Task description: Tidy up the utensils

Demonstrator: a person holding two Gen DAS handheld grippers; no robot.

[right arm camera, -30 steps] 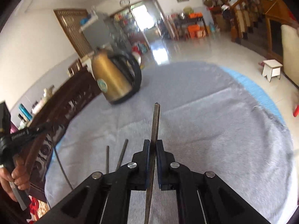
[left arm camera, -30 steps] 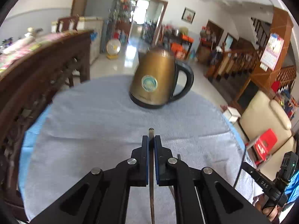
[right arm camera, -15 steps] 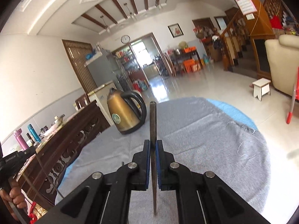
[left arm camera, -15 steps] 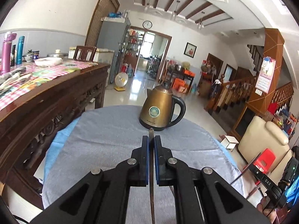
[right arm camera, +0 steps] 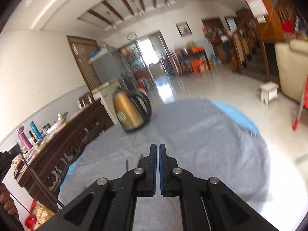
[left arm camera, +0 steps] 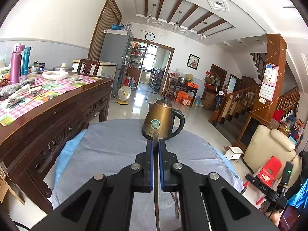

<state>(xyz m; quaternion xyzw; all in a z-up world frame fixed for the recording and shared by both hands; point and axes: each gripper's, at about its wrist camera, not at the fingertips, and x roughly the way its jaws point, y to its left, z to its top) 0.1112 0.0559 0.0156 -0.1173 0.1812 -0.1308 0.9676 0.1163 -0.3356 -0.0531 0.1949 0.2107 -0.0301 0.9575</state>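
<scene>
While a dark chopstick (left arm camera: 156, 173) is clamped in the left tongs (left arm camera: 156, 144), the right tongs (right arm camera: 156, 148) are held nearly together, empty. Broad grey tabletop (right arm camera: 211, 144) is seen beside the kettle (left arm camera: 160, 122); its round label is unreadable.

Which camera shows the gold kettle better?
The left wrist view: the kettle is sharp, centred, label facing us, only its base hidden behind the held chopstick. In the right wrist view, the kettle is blurry and off-centre.
</scene>
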